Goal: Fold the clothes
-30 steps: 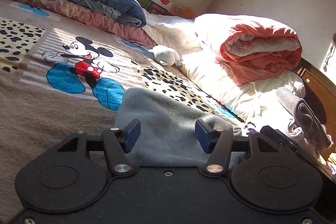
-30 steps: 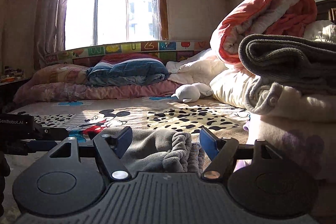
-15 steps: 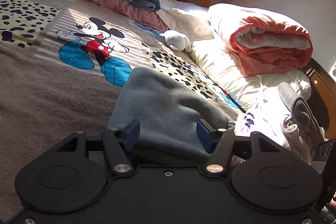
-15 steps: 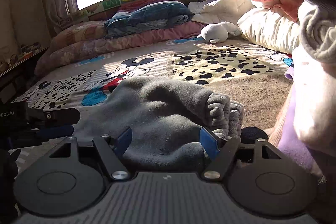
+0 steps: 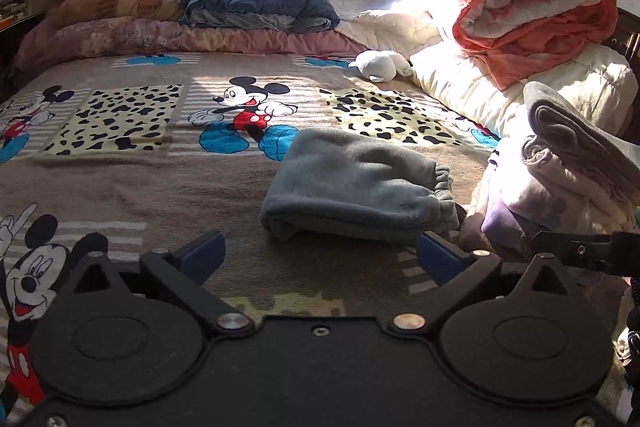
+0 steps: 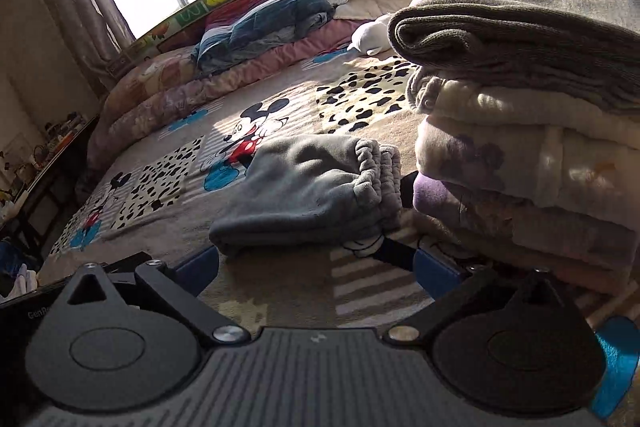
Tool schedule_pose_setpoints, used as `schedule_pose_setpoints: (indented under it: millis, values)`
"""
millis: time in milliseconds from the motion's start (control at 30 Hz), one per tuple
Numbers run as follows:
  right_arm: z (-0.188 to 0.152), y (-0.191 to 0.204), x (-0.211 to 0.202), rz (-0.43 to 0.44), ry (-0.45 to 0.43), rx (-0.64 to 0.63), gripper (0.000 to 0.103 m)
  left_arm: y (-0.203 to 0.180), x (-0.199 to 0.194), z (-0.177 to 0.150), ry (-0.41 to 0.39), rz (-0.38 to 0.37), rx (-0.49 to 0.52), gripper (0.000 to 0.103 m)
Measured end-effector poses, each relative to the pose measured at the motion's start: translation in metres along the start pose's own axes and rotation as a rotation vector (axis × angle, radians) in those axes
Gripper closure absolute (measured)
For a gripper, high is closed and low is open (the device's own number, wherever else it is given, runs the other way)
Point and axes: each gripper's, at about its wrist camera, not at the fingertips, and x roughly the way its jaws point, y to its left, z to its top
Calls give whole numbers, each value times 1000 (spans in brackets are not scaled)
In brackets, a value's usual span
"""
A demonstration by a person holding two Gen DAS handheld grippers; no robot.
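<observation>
The folded grey trousers (image 5: 356,187) lie flat on the bed's cartoon-mouse blanket (image 5: 120,179), their gathered waistband turned toward a stack of folded clothes (image 6: 532,131) just beside them. The left claw (image 5: 320,259) has just been opening and now stands spread wide with nothing between its blue pads, back from the trousers' near edge. The right claw (image 6: 316,267) has likewise just been opening, is equally wide and empty, and sits clear of the trousers, next to the stack.
</observation>
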Motion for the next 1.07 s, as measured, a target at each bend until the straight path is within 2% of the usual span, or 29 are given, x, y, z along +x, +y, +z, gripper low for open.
schedule_pose_setpoints:
  millis: [233, 433, 800, 1067]
  values:
    - [-1, 25, -32, -105, 27, -125, 0, -14, -25, -2, 38, 78, 11, 0]
    - [-6, 30, -41, -156, 55, -153, 0, -22, -45, -5, 32, 122, 12, 0]
    - [-23, 38, -50, -183, 109, -168, 0, -28, -64, -11, 79, 112, -33, 0]
    - [-28, 46, -61, -171, 126, -183, 0, -34, -82, -14, 46, 124, -16, 0]
